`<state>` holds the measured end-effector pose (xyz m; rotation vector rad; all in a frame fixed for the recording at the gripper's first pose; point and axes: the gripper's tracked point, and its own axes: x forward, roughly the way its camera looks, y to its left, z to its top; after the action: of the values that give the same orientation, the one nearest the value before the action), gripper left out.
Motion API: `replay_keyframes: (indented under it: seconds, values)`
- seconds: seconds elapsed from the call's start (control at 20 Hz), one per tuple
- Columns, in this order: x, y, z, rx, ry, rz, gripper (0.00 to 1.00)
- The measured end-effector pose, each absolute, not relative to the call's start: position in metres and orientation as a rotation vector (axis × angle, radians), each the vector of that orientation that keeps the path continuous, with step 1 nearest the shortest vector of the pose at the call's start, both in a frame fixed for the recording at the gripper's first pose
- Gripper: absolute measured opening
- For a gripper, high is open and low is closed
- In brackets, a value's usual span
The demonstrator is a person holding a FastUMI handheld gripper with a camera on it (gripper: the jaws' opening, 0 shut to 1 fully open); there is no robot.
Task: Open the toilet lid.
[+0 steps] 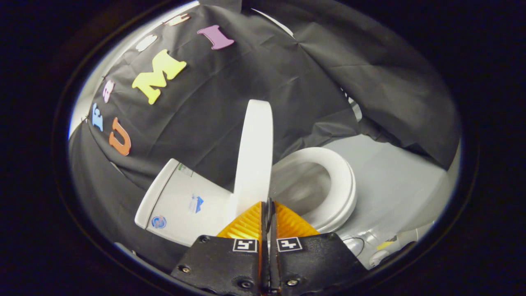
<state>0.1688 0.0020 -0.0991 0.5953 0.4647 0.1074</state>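
Black cloth backs the stickered tank (181,201); lid (254,152) upright, gripper (269,205) clenched empty.

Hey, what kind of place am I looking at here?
Probably a mock bathroom set up in a recording booth. A white toilet stands there with its lid raised on edge, the seat down over the bowl and the tank behind, against draped black cloth. The gripper is shut, just before the lid.

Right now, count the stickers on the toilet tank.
3: one green-edged near the tank's top, one blue mid-face, one round blue low beside the shut tongs. Others may be hidden.
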Motion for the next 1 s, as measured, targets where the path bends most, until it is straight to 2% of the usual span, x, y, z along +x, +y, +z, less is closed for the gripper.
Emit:
replay_keyframes:
  seconds: [1.0]
  values:
    - [0.158, 0.058, -0.056, 0.317, 0.370, 0.075, 0.04]
